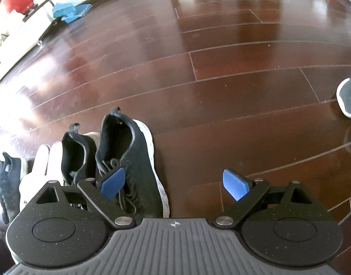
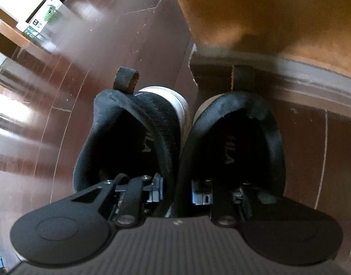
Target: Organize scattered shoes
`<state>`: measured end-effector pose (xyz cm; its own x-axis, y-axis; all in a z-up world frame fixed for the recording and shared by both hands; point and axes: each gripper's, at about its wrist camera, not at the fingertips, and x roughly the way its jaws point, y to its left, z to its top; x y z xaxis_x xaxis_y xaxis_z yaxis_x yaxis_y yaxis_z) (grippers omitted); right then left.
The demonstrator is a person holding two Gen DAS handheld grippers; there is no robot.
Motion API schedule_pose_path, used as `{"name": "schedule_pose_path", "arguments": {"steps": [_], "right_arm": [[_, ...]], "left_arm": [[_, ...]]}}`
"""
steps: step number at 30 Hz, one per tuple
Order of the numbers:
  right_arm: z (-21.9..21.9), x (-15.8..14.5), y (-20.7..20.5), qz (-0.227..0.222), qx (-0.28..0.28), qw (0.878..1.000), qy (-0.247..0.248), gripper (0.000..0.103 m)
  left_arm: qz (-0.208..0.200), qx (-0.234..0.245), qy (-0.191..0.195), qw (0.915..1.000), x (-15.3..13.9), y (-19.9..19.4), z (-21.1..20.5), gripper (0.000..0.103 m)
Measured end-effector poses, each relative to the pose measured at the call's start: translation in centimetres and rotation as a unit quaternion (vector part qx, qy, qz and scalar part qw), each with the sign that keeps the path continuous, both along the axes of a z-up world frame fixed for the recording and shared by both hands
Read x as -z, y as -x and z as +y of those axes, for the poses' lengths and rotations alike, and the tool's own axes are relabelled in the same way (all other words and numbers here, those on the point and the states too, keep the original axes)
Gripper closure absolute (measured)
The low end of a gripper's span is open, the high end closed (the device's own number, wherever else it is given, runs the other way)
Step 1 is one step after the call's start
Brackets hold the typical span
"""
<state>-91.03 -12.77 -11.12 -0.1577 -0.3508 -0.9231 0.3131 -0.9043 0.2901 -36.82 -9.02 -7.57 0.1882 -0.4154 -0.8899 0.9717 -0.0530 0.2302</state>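
In the right wrist view my right gripper is shut on a pair of black sneakers, pinching their touching inner collars together. One finger sits inside the left sneaker and the other inside the right sneaker; both heels point away from the camera. In the left wrist view my left gripper is open with nothing between its blue pads. Two black white-soled sneakers stand side by side just left of its gap, behind the left fingertip.
A white-gloved hand is beside the black sneakers, and another dark shoe lies at the far left. Grey shoes lie at the right edge. Dark wood floor spreads ahead. A wooden baseboard runs behind the held pair.
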Motion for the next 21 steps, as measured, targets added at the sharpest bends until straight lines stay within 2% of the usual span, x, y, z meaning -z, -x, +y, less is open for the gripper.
{"name": "schedule_pose_path", "arguments": {"steps": [7,11,14,15,18,21], "right_arm": [[0.0,0.5,0.3,0.019,0.016,1.0,0.007,0.08],[0.3,0.7,-0.2,0.027,0.024,0.999,0.004,0.077],[0.2,0.2,-0.7,0.037,0.01,0.999,-0.001,0.066],[0.3,-0.1,-0.8,0.042,0.008,0.999,-0.001,0.058],[0.6,-0.9,-1.3,0.052,0.001,0.999,-0.001,0.051],[1.3,-2.0,-2.1,0.055,-0.008,0.998,0.002,0.05]], "left_arm": [[0.004,0.002,-0.005,1.0,0.4,0.7,0.5,0.008],[0.012,-0.014,-0.01,0.9998,0.4,0.0,0.9,0.008],[0.013,-0.02,-0.014,0.9996,0.6,-0.7,1.3,0.008],[0.015,-0.023,-0.016,0.9995,0.7,-0.9,1.3,0.008],[0.021,-0.029,-0.02,0.9992,0.8,-1.4,1.2,0.008],[0.024,-0.027,-0.016,0.9992,0.4,-1.9,0.9,0.008]]}}
